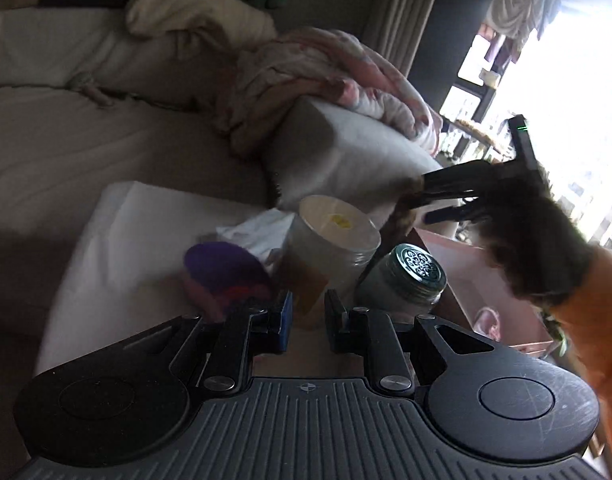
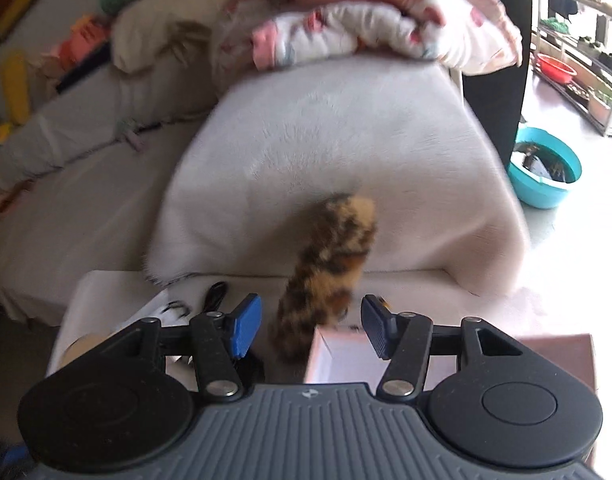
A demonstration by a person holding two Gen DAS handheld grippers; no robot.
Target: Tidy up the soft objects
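A leopard-print fuzzy soft object [image 2: 329, 268] hangs blurred just beyond my right gripper [image 2: 311, 326], whose jaws stand wide apart and do not touch it. It sits at the far edge of a pink box [image 2: 337, 356] and also shows in the left wrist view [image 1: 405, 210] under the right gripper [image 1: 437, 196]. My left gripper [image 1: 309, 318] is open and empty, close in front of a white-lidded jar [image 1: 329, 240]. A purple and pink soft object [image 1: 226, 276] lies left of the jar.
A metal-lidded glass jar [image 1: 405, 280] stands right of the white-lidded one. The pink box [image 1: 485, 292] shows at the right in the left wrist view. A white fur-covered sofa arm [image 2: 333, 152] carries a folded pink blanket [image 2: 365, 24]. A teal basin [image 2: 545, 168] sits on the floor.
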